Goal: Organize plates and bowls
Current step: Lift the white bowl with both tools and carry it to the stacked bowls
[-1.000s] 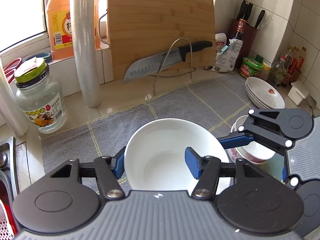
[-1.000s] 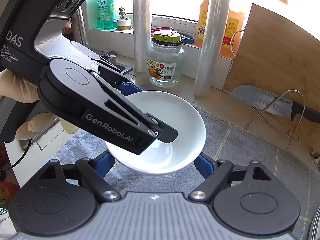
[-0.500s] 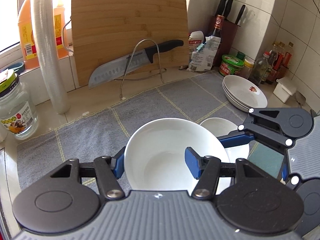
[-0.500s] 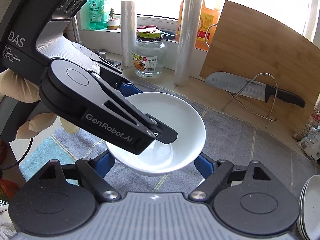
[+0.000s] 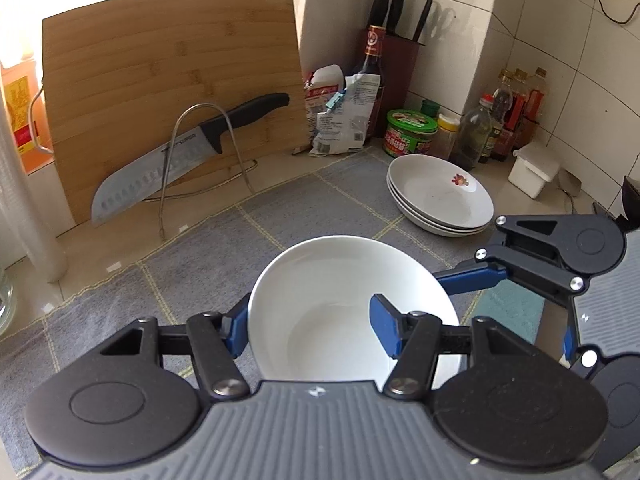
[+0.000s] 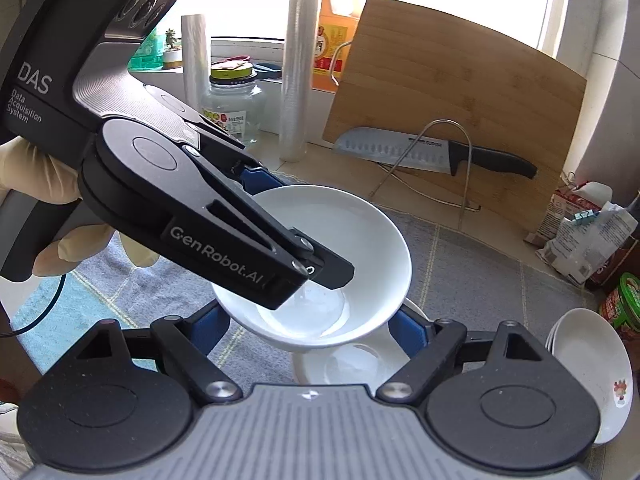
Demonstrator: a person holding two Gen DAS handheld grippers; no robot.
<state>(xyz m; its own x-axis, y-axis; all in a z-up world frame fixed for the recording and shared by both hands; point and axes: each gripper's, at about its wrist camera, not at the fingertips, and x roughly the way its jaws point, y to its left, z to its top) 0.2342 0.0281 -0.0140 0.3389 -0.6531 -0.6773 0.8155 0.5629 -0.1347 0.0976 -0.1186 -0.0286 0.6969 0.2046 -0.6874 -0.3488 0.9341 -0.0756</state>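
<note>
Our left gripper (image 5: 310, 334) pinches the glossy white bowl (image 5: 340, 304) by its rim above the grey mat (image 5: 224, 256), one pad inside; our right gripper (image 6: 310, 322) clasps the bowl's sides. Beneath, a second white bowl (image 6: 344, 366) is mostly hidden. Stacked plates (image 5: 440, 196) sit well right.

The held white bowl (image 5: 340, 304) now hangs nearer the stacked plates (image 5: 440, 196).

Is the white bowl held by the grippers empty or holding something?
Empty. The white bowl shows only bare glossy inside in both wrist views, with the left gripper clamped on its rim.
</note>
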